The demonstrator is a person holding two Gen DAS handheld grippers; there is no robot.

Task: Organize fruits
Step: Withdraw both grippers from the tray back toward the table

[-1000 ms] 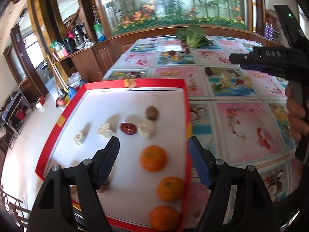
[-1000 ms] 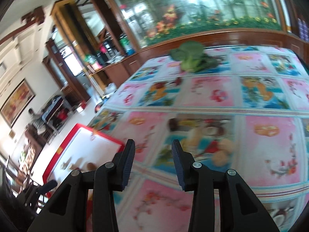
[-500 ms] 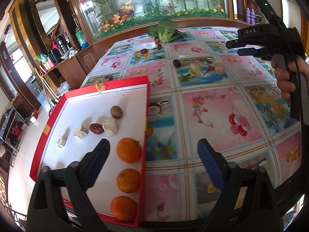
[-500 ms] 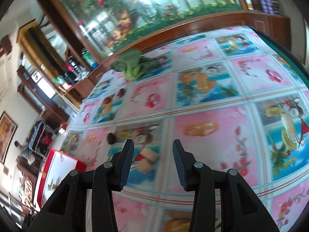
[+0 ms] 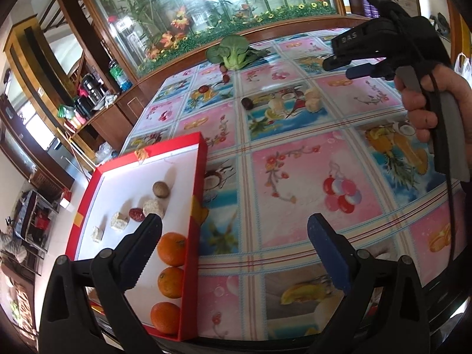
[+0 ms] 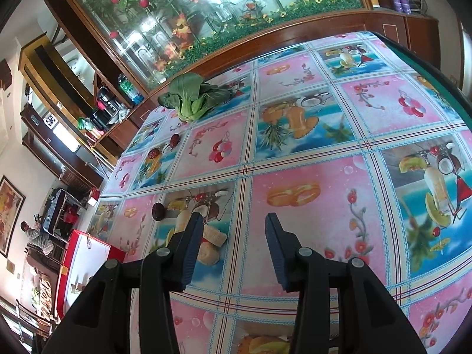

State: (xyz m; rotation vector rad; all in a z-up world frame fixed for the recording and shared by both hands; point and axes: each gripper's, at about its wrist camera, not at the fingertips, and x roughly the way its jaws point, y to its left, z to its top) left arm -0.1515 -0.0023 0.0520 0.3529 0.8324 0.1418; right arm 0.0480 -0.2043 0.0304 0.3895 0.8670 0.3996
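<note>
A red-rimmed white tray (image 5: 197, 177) lies at the table's left front. It holds three oranges (image 5: 172, 249), a brown nut (image 5: 160, 189), a red date (image 5: 136, 214) and pale cubes (image 5: 153, 208). My left gripper (image 5: 234, 244) is open and empty above the tray's right edge. My right gripper (image 6: 233, 246) is open and empty over the table; it shows in the left wrist view (image 5: 351, 65). Pale cubes (image 6: 213, 237) and a dark date (image 6: 157, 211) lie on the cloth just left of it.
A green bok choy (image 6: 191, 97) lies at the table's far side, with red dates (image 6: 174, 140) near it. The fruit-print tablecloth (image 6: 309, 162) covers the table. A wooden counter with bottles stands to the left. The tray shows at the right wrist view's lower left (image 6: 88, 250).
My left gripper has swung right off the tray and opened wider. My right gripper has moved toward the pale cubes and opened wider.
</note>
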